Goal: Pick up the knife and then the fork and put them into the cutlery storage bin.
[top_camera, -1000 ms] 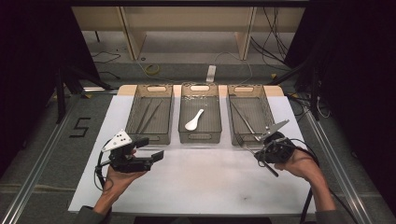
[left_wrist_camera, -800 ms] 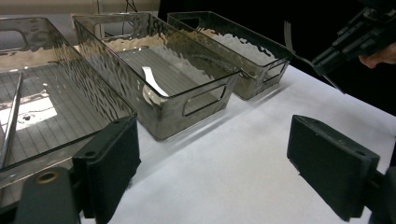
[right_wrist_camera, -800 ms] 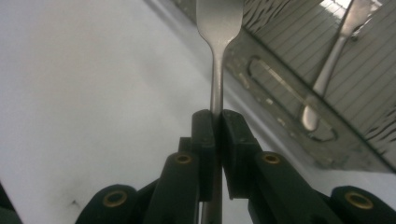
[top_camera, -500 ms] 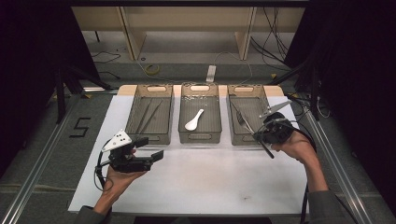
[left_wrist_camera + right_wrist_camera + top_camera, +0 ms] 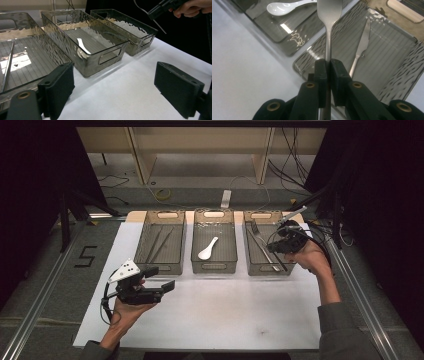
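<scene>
We hold a slim silver metal fork (image 5: 329, 22) clamped by its handle between our right gripper (image 5: 328, 65) fingers, above the right-hand smoky clear plastic bin (image 5: 387, 82) where a steel knife (image 5: 361, 47) lies just past the fingertips. Our left gripper (image 5: 113, 87) waits wide open and empty. Next, we judge, comes lowering the fork into that bin and letting go.

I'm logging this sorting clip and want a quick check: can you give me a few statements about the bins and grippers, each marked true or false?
1. The right gripper is shut on a metal utensil. True.
2. The white spoon lies in the left bin. False: it lies in the middle bin.
3. The left gripper holds a knife. False: its jaws stand open with nothing between them.
4. A knife lies in the right bin. True.
</scene>
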